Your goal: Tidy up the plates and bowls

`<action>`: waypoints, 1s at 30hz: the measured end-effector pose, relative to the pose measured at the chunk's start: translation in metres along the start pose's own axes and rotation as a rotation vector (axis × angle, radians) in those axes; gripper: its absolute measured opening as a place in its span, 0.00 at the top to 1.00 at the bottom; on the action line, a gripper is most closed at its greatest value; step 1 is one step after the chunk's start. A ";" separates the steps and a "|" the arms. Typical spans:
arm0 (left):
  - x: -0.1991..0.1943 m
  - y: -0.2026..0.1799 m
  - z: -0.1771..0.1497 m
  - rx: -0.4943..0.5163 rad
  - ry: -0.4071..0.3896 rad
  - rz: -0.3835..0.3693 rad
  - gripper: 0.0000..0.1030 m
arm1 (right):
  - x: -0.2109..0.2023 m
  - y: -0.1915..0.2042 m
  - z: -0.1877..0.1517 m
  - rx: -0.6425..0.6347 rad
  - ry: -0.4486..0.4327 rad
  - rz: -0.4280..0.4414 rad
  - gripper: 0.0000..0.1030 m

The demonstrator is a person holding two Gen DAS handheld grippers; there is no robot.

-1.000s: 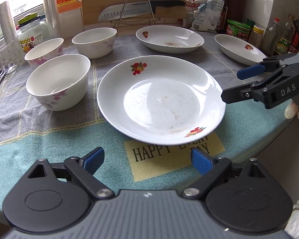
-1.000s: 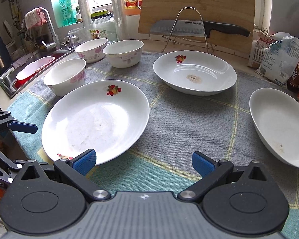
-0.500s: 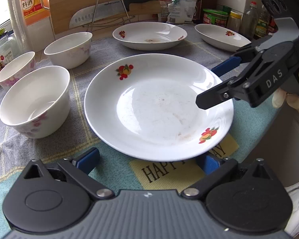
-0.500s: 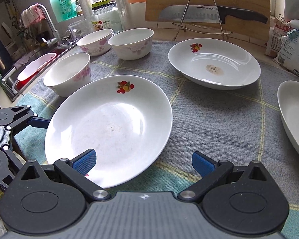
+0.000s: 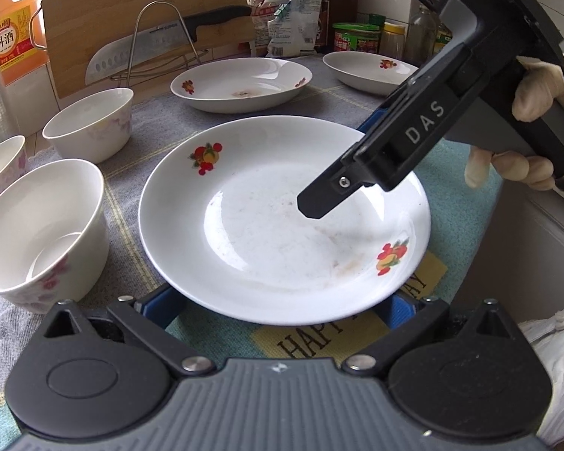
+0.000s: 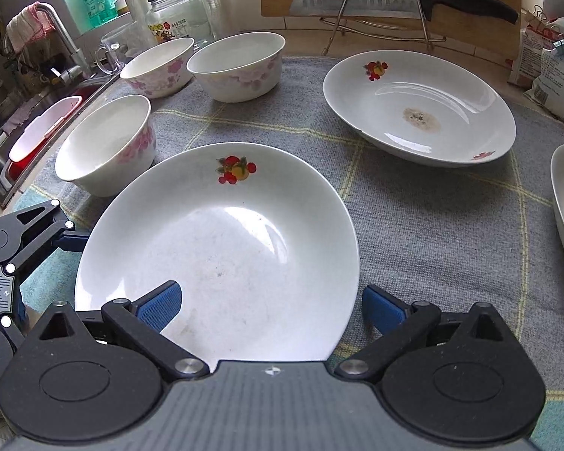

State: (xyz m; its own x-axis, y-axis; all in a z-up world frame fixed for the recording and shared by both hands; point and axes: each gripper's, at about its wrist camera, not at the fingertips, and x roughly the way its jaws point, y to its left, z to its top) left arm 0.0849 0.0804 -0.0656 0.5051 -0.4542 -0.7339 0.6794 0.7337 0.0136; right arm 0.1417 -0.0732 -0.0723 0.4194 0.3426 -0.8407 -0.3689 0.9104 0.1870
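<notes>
White plate [image 5: 267,225] with fruit prints on grey cloth [image 6: 432,225], 3 bowls [image 5: 37,233] just beside it. Left gripper [image 5: 282,306] spread wide, just opened, near rim between blue pads. Right gripper [image 6: 270,306] released, straddling plate's right rim.

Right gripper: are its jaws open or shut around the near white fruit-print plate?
Open. The right gripper has one blue pad over the near white fruit-print plate and the other outside its rim, neither pressing on it.

Glossy white ceramic plate [image 5: 282,225] on a rough woven cloth [image 6: 432,225]; far behind, a wooden board [image 5: 131,7] and shiny metal knife blade [image 5: 139,47].
</notes>
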 end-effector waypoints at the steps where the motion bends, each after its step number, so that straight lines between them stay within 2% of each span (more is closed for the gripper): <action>1: 0.000 0.000 -0.001 0.002 -0.007 -0.002 0.00 | 0.001 0.000 0.002 0.009 0.009 -0.002 0.00; 9: -0.002 0.001 -0.003 -0.002 -0.025 0.002 0.00 | 0.004 -0.002 0.007 0.006 0.051 0.016 0.00; 20: -0.002 0.000 -0.002 -0.015 -0.022 0.020 0.00 | 0.005 -0.003 0.016 -0.108 0.127 0.070 0.00; 30: -0.002 0.001 -0.002 -0.009 -0.028 0.012 0.00 | 0.013 -0.005 0.033 -0.136 0.159 0.176 0.00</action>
State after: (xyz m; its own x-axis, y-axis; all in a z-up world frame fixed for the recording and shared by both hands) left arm 0.0829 0.0829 -0.0657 0.5278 -0.4597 -0.7143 0.6689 0.7432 0.0159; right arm 0.1764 -0.0660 -0.0670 0.2075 0.4429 -0.8722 -0.5374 0.7966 0.2767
